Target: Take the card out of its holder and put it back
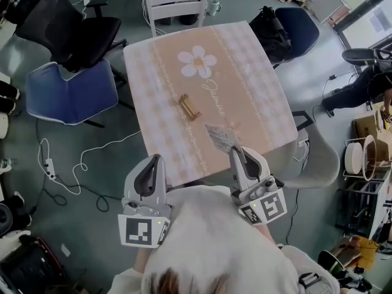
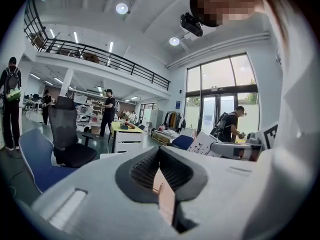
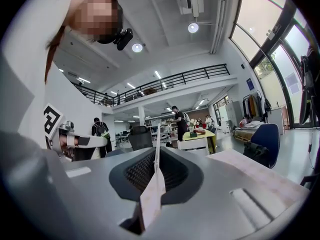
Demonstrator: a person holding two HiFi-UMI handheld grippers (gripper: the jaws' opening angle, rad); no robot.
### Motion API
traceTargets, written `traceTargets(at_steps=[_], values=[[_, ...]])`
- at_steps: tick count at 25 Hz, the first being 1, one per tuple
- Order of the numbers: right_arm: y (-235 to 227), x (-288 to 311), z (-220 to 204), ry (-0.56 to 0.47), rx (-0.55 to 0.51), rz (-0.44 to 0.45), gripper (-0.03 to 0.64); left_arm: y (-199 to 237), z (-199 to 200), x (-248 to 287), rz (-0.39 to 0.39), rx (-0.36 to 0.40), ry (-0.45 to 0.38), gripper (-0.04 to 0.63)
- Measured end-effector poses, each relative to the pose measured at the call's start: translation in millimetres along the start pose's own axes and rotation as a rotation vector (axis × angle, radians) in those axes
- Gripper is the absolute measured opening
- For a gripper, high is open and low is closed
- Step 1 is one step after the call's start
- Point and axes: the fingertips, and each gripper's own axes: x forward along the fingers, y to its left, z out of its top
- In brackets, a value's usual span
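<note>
Right gripper (image 1: 236,152) clamped on the card (image 1: 222,138) — card held over the table's (image 1: 263,103) near edge. Holder (image 1: 188,107) lies mid-table, well apart from the card. Left gripper (image 1: 155,159) — jaws together, nothing between them.

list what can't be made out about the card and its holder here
- Print on the card: too small in the head view, and edge-on in the right gripper view.
- Card's gripped edge: in the head view, hidden by the right gripper.
- Slot of the wooden holder: too small in the head view.
</note>
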Motion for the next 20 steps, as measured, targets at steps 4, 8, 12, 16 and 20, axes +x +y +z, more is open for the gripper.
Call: traceTargets(at_steps=[4, 8, 12, 16, 20], values=[[-0.1, 1.3, 0.4, 0.004, -0.011, -0.004, 0.015, 2.0, 2.2, -0.4, 0.001, 0.001, -0.005, 0.000], [-1.4, 2.9, -1.0, 0.010, -0.004, -0.022, 0.015, 5.1, 0.6, -1.4, 0.001, -0.001, -0.001, 0.000], [-0.3, 5.0, -1.8, 0.010, 0.006, -0.026, 0.015, 6.5, 0.1, -1.1, -0.007, 0.003, -0.003, 0.000], [3.6, 6.2, -3.1, 0.017, 0.002, -0.023, 0.015, 8.5, -2.1, -0.4, -0.009, 0.019, 0.013, 0.000], [6.3, 7.5, -3.4, 0.019, 0.018, -0.024, 0.015, 13.0, -5.3, -3.3, -0.022, 0.026, 0.015, 0.000]])
